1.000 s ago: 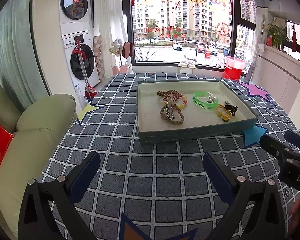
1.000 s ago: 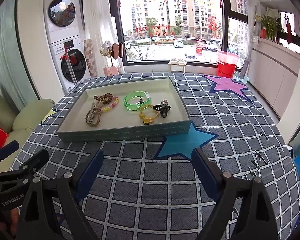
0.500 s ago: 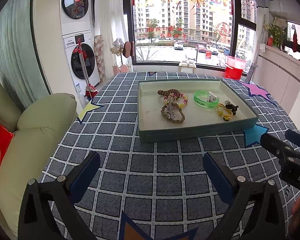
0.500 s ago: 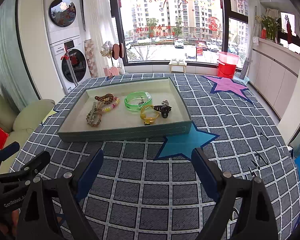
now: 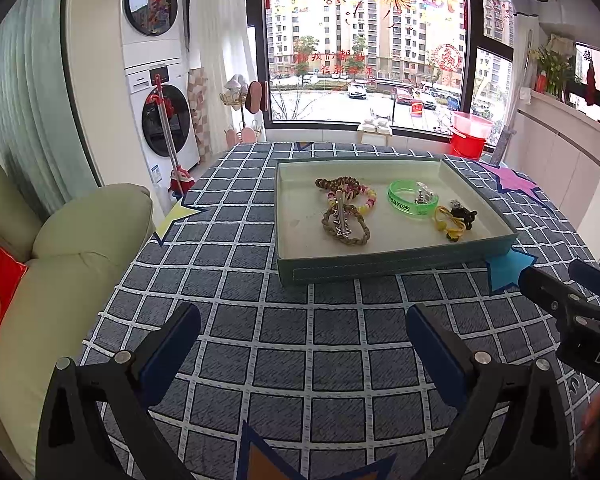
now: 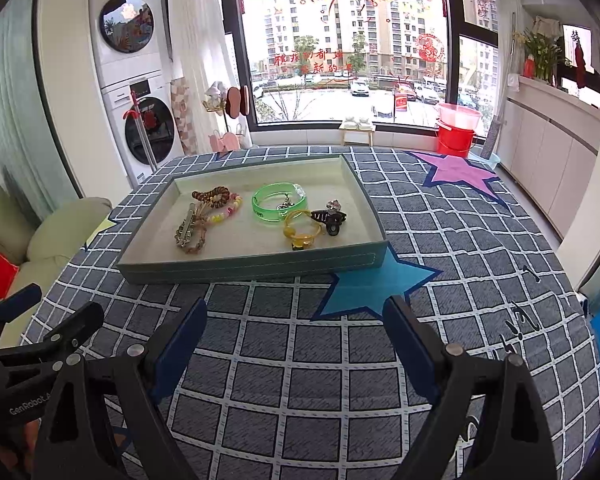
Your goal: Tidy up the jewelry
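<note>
Both grippers, left (image 5: 303,332) and right (image 6: 295,326), sit low in frame with jaws spread wide and nothing between them, above the checked cloth (image 6: 320,380); jewelry lies in the tray (image 6: 244,266) at mid-frame: green bangle (image 6: 280,202), beads (image 6: 224,210), yellow ring (image 6: 300,232).

A shallow grey-green tray (image 6: 256,266) with a pale lining sits on the checked tablecloth, holding the jewelry loose. At its 9 o'clock side, a brown coiled hair tie (image 6: 212,195), a pastel beaded bracelet (image 6: 225,213) and a braided bracelet (image 6: 191,236) under a metal barrette overlap. Centre, toward 12 o'clock, lies a translucent green bangle (image 6: 278,203); toward 4 o'clock, a yellow ring-shaped band (image 6: 301,231) touches a black hair claw (image 6: 330,219).
</note>
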Motion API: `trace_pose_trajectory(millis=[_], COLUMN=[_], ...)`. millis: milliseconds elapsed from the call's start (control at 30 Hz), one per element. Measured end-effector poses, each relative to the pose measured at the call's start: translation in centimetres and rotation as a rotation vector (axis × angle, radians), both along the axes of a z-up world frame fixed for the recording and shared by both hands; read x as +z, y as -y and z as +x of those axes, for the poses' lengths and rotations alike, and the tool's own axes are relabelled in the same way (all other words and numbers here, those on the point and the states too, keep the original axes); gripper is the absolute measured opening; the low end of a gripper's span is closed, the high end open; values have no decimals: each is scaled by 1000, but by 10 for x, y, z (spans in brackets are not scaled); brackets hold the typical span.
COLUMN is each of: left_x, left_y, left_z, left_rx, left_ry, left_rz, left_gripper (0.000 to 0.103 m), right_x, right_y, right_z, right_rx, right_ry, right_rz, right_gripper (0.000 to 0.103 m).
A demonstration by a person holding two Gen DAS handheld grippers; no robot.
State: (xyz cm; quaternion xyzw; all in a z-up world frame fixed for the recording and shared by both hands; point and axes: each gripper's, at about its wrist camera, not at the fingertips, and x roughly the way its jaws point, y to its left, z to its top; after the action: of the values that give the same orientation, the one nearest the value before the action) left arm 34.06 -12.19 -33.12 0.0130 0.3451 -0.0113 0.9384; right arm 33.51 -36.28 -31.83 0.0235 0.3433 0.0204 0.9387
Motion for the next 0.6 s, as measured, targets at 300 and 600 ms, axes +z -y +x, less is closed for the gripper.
trace_pose_trajectory(millis=[300, 600], left_x=[0, -2], left_y=[0, 2], left_z=[0, 0], left_rx=[1, 0], left_ry=[0, -2], left_rz=[-1, 2], left_gripper=[103, 103], right_x=[0, 0], right_y=[0, 0], right_z=[0, 0], right_rx=[0, 0], right_ry=[0, 0], right_rz=[-1, 1], right_gripper=[91, 91])
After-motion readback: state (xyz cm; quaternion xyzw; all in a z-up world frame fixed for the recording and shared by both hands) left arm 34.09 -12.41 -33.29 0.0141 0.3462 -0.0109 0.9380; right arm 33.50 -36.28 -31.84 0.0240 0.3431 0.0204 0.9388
